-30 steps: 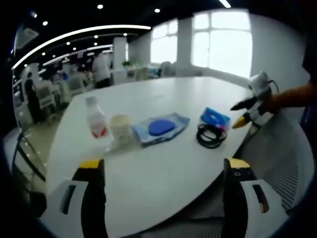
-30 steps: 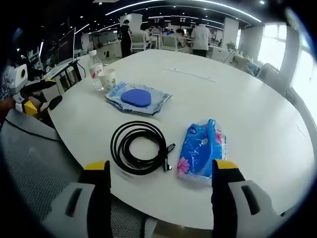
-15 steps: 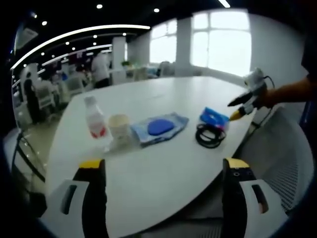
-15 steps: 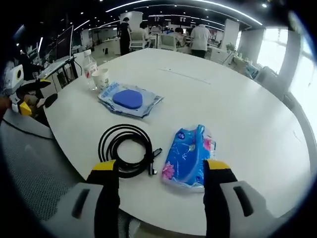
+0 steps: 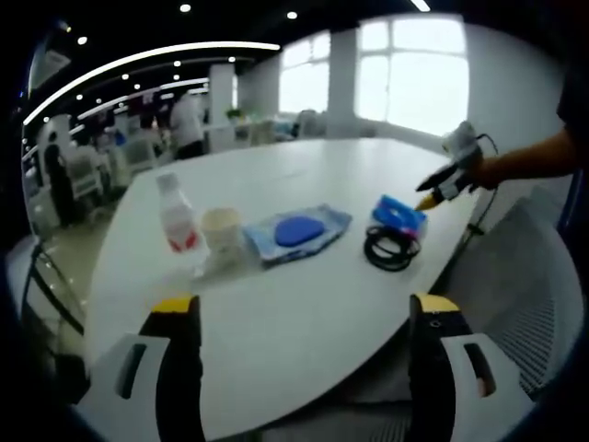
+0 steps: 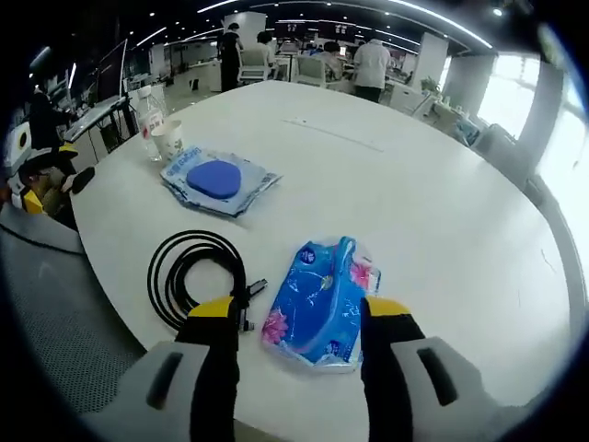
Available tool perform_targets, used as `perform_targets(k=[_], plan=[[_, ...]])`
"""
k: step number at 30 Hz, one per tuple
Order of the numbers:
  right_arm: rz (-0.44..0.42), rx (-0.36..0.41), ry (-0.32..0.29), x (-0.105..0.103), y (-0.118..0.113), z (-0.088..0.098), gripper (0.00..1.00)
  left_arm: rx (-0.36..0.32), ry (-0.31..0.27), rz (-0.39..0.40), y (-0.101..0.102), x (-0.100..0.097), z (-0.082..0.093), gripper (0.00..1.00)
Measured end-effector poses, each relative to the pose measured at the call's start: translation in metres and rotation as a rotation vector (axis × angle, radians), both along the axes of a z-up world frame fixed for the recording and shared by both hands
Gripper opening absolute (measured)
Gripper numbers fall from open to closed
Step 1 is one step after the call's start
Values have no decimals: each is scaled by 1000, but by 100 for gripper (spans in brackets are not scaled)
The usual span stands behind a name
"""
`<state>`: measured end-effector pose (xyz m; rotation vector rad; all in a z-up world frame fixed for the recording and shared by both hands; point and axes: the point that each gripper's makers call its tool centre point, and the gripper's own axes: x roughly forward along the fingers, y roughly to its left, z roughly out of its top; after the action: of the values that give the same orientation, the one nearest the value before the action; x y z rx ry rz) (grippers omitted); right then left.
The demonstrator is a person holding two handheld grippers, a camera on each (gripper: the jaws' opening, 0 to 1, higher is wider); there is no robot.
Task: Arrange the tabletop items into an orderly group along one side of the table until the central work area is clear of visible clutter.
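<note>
Nearest the lens in the right gripper view, the right hand-held gripper [image 6: 299,318] is hovering with its yellow-tipped jaws spread apart, one on each side of the blue tissue pack [image 6: 318,300], gripping nothing. Whether the jaws are touching the pack cannot be told. The pack is lying flat near the near edge of the white desk [image 6: 433,212], crumpled, with pink flower print at its ends.

Just beside the pack, toward the view's left, a coiled black cable [image 6: 191,273] is resting on the desk, its plug end pointing at the pack. Farther in, a blue pouch [image 6: 219,180] with a darker blue oval on top is lying flat. Beyond it, near the desk's far-left rim, a paper cup [image 6: 170,140] is standing upright, and a clear water bottle [image 6: 147,111] with a red label is standing just beside the cup.

At the bottom of the left gripper view, the left hand-held gripper [image 5: 304,318] is hanging with jaws wide apart over bare desk surface, clamping nothing, well apart from every item. From this side the bottle [image 5: 177,217], cup [image 5: 221,234], pouch [image 5: 296,233], cable [image 5: 390,249] and tissue pack [image 5: 399,214] are forming a rough row across the desk. The right hand-held gripper [image 5: 434,191] is showing at that row's right end, over the tissue pack, with a person's forearm [image 5: 529,162] behind it.

In the far background, people are standing among office desks under ceiling lights.
</note>
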<state>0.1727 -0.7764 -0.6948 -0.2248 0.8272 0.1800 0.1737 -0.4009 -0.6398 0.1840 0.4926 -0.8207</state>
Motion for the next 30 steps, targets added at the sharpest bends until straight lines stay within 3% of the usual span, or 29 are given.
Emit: perform_targets(k=[12,30], plan=[[-4,3,51,11,-16,-16,38,5,3,8,2,1,0,87],[43,-51,132,33,-27,-33,22,21,14,25,5,1,-3,80]])
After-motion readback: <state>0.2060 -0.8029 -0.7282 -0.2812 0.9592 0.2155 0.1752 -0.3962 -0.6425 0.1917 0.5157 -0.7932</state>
